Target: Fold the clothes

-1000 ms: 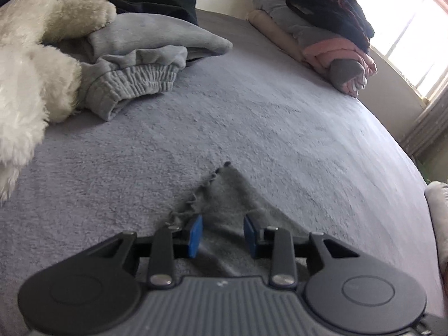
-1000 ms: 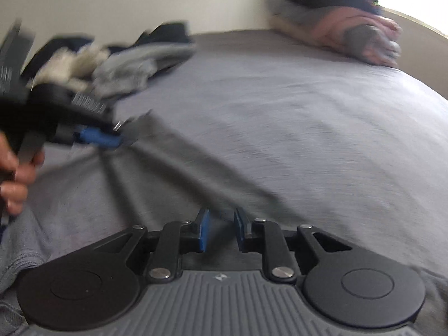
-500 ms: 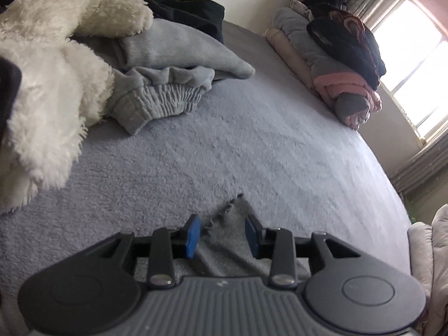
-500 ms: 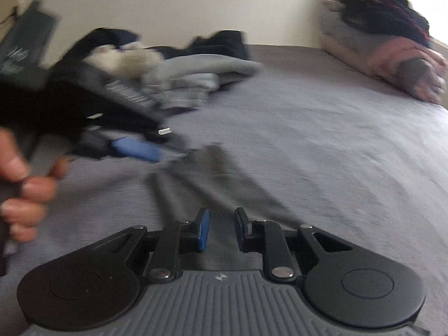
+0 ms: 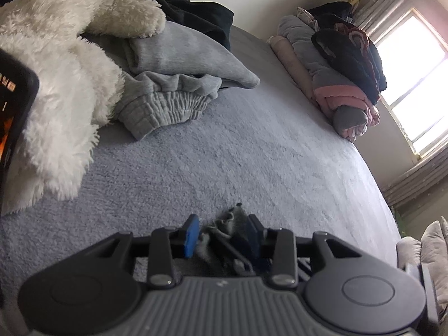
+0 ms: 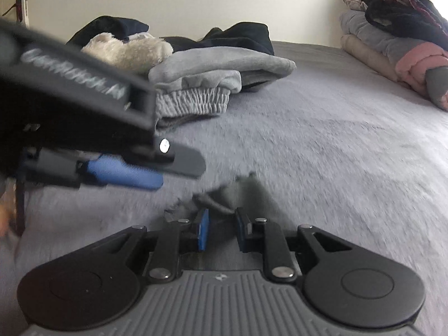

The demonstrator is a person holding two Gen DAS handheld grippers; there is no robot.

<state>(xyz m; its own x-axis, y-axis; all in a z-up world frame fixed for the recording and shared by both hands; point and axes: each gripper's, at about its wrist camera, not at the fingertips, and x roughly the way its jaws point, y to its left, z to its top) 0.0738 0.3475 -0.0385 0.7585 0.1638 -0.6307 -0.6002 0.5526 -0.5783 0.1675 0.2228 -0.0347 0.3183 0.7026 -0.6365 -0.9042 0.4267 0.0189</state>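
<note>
Both grippers, left slackened and right narrowly parted, have been brought together over the grey cloth, its fold apparently closed.

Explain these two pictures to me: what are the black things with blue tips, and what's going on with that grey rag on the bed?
Each black thing is a hand-held claw with a camera on it, looking along its two blue-tipped fingers. One picture looks along the left claw, the other along the right claw. Both are at a small dark grey garment on the grey bedspread. The right claw seems to pinch it; the left claw's jaws have just been opening, cloth between them. Further back lie a white plush toy, grey sweatpants and a stack of folded clothes.
</note>
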